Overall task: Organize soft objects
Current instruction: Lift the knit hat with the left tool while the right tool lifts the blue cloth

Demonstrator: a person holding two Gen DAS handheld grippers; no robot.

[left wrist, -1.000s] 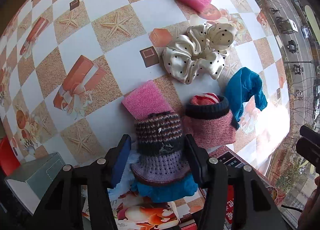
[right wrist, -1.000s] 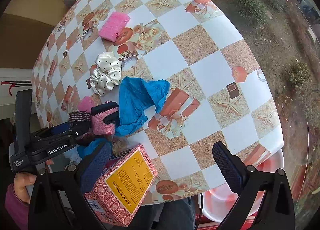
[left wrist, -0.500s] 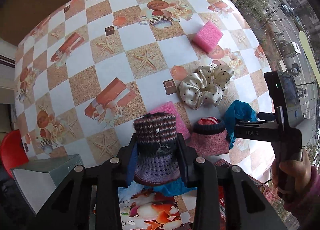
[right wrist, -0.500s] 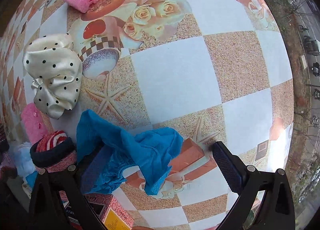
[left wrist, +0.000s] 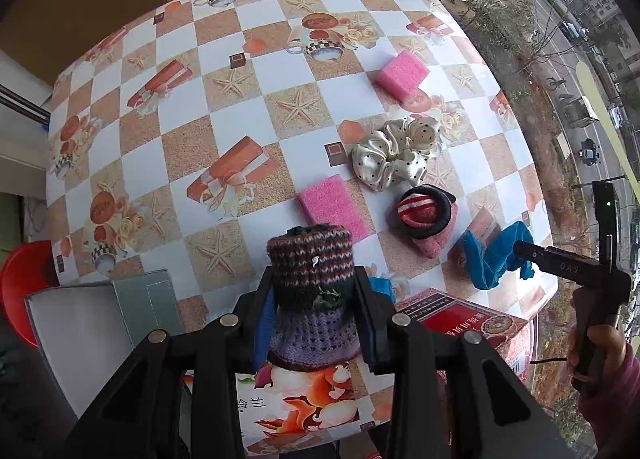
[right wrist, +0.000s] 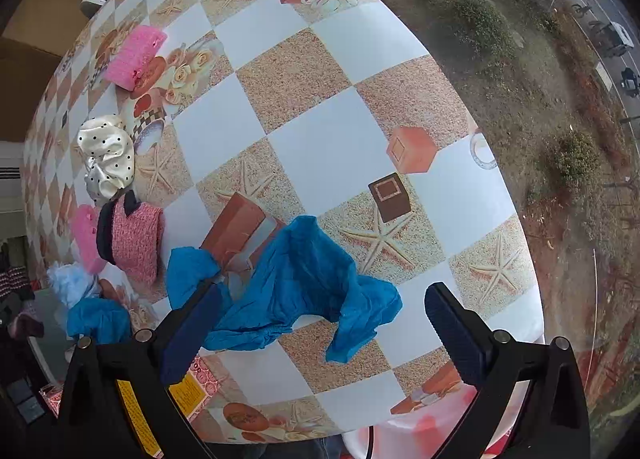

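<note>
Left gripper (left wrist: 314,313): I see my jaws clamped on the knitted cap (left wrist: 310,287), one pad on each side of its dark middle band; striped crown points away from the camera, lilac brim toward it. Cap is clear of the table.

Right gripper (right wrist: 316,333): my jaws stand wide apart, pointing down over the blue cloth (right wrist: 304,283). Left finger (right wrist: 192,333) lies at the cloth's edge, right finger is off on bare tablecloth. I cannot tell whether either pad touches the fabric. Nothing is gripped.

Blue cloth: crumpled flat on the table (right wrist: 320,147) near its front edge, part draped over a printed gift-box pattern.

Pink knitted cap (left wrist: 428,219): lies on its side between the blue cloth and the near pink sponge (left wrist: 334,209), dark rim and red-striped lining showing.

Polka-dot scrunchie (left wrist: 396,155): just beyond the pink cap, apart from it.

Far pink sponge (left wrist: 402,74): alone, further back on the table.

Boxes: grey box (left wrist: 108,323) at the near left edge; red box (left wrist: 468,325) at the near right, below the blue cloth.

Person: a hand (left wrist: 596,351) in a pink sleeve holds the right gripper's handle.
</note>
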